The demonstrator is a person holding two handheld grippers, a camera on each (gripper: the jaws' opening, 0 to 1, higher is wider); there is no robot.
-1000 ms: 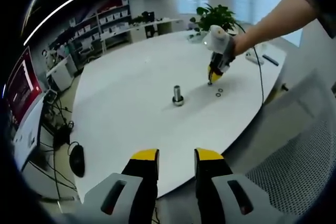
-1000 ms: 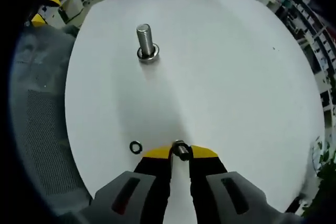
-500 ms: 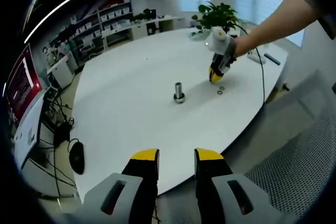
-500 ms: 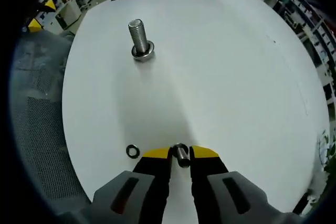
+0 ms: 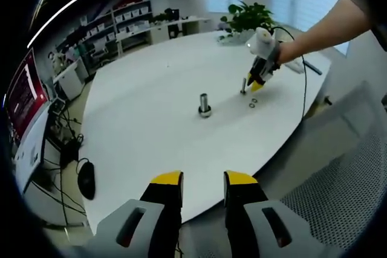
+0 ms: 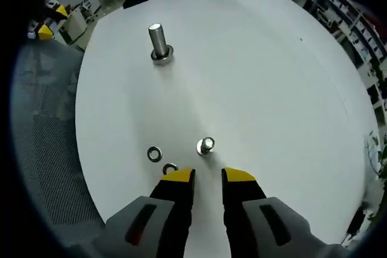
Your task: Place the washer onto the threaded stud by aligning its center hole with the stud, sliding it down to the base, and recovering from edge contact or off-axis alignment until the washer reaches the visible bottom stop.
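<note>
Steel washers lie flat on the white table (image 6: 272, 77): one washer (image 6: 155, 153) just beside the right gripper (image 6: 207, 176) and a second washer (image 6: 170, 168) partly hidden at the tip of its left jaw. Between them and the jaws' line stands a short stud (image 6: 207, 145), upright just ahead of the tips. Those yellow-tipped jaws stand apart and hold nothing, hovering low, presumably to reach for a washer. Well apart, further up the table, the taller threaded stud (image 6: 158, 41) stands on its flanged base, likely the target. The left gripper (image 5: 204, 179) waits off the table's near edge, its jaws parted and empty, out of the way.
</note>
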